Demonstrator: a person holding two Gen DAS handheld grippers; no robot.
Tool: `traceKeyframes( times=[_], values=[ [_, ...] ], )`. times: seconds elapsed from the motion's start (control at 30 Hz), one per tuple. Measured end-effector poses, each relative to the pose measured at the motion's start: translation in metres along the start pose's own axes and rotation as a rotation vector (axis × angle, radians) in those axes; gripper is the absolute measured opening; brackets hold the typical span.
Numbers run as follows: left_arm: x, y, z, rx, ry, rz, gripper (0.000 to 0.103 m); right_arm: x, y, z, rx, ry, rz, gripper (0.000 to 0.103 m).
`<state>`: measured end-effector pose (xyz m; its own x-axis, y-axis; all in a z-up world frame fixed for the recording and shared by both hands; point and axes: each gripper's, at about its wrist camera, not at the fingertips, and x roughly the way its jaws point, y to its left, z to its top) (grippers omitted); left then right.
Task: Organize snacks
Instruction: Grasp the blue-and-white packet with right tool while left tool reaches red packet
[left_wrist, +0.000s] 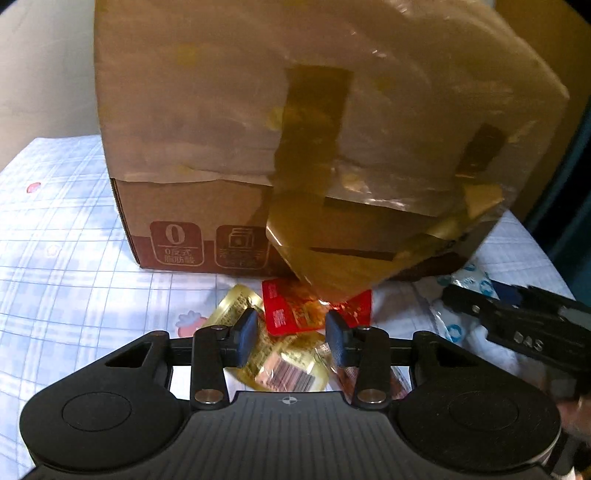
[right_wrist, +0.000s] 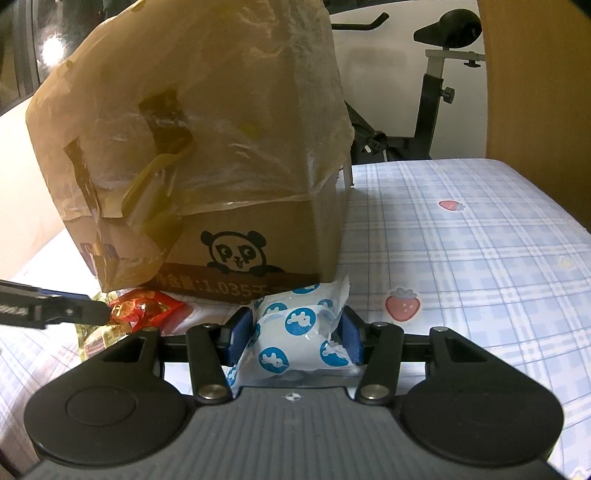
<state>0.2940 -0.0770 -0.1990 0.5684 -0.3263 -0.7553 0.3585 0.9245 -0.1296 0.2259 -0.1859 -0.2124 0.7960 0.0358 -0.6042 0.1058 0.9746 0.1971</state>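
Observation:
A cardboard box with a taped flap stands on the checked cloth; it also shows in the right wrist view. In front of it lie a red snack packet, a yellow snack packet and a white packet with blue dots. My left gripper is open just above the red and yellow packets. My right gripper has its jaws around the white blue-dotted packet, with both pads touching it. The red packet lies to its left, beside the left gripper's finger.
The checked cloth with strawberry prints covers the surface to the right of the box. An exercise bike stands behind it. A wooden panel rises at the far right. The right gripper's body shows at the right of the left wrist view.

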Motion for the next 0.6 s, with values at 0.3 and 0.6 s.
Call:
traceKeyframes(
  times=[0.3, 0.6],
  values=[
    [0.027, -0.020, 0.011, 0.052, -0.001, 0.027, 0.061, 0.001, -0.001, 0.000, 0.009, 0.000, 0.006, 0.054],
    [0.043, -0.033, 0.004, 0.043, -0.023, 0.027, 0.068, 0.002, -0.003, 0.000, 0.027, 0.000, 0.016, 0.054]
  ],
)
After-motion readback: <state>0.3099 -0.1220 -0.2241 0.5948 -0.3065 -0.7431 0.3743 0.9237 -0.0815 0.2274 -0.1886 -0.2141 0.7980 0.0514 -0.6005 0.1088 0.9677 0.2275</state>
